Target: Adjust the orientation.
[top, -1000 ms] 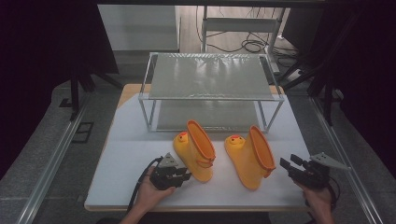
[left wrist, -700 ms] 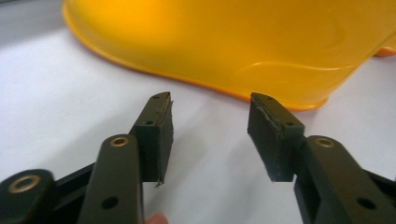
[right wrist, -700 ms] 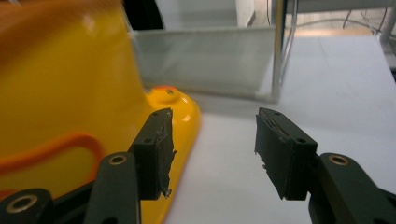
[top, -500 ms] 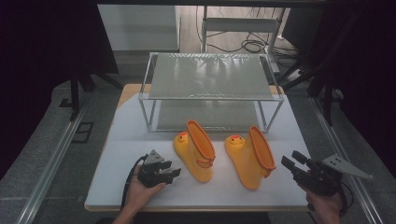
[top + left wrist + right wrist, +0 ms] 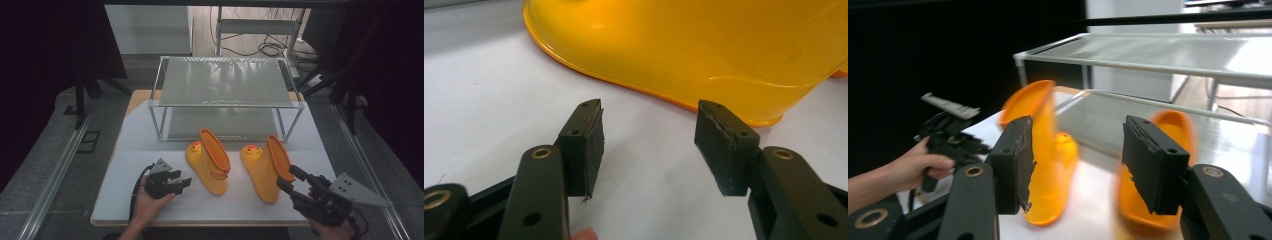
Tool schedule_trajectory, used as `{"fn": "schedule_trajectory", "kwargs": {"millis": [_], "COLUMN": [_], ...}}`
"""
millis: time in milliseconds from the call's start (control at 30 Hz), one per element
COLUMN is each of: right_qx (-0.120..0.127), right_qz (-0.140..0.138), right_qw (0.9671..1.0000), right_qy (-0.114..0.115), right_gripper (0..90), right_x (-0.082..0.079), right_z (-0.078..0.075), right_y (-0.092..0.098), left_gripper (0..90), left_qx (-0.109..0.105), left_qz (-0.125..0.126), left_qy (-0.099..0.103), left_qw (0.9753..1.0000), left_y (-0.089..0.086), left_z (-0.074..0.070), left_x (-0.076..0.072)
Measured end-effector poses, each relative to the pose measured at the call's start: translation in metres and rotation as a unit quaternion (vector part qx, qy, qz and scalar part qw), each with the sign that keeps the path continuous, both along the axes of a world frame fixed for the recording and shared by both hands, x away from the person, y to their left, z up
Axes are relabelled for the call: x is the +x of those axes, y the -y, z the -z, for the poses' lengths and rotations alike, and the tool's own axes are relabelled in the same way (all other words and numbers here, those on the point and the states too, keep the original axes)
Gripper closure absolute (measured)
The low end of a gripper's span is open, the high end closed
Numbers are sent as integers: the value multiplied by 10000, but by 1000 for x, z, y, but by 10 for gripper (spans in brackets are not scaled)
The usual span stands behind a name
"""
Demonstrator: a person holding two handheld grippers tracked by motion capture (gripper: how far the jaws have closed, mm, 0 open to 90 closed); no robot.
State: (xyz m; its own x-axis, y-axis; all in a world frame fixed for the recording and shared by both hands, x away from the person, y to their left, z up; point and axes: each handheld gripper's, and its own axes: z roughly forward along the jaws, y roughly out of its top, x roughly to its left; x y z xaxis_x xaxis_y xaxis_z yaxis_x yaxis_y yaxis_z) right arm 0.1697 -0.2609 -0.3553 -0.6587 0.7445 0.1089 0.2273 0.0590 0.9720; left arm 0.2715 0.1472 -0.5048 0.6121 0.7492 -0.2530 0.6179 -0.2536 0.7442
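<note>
The left tongs (image 5: 181, 183) had drawn back from the left boot (image 5: 209, 161) toward the near edge of the white surface (image 5: 125, 165); a second before, they sat against its side. They stood wide open and empty, low over the surface, the boot just beyond their tips. That looked like a release or a fresh approach. The right boot (image 5: 265, 165) lay beside the first, in front of the wire rack (image 5: 225, 80). The right tongs (image 5: 292, 180), also spread and empty, hung near its shaft.
</note>
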Motion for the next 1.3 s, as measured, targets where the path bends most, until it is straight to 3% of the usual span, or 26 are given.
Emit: {"fn": "schedule_trajectory", "kwargs": {"millis": [133, 433, 767, 867, 1300], "right_qx": [-184, -438, -619, -609, -945], "right_qz": [-275, -439, -431, -395, -64], "right_qw": [9994, 9978, 9964, 9959, 9923], "right_qy": [-29, -243, -399, -545, -801], "right_gripper": [445, 438, 433, 423, 369], "right_x": [0, 12, 21, 26, 40], "right_z": [4, 27, 45, 55, 85], "right_y": [-32, -68, -90, -96, -115], "left_gripper": [445, 442, 439, 435, 425], "left_qx": [5, 9, 16, 12, -57], "left_qz": [-5, -68, -139, -160, -181], "left_qy": [-2, -45, -49, -27, -53], "left_qw": [10000, 10000, 9999, 9999, 9998], "left_y": [-1, -6, -13, -15, -21], "left_z": [0, 2, 3, 2, 1], "left_x": [0, 2, 3, 2, 5]}}
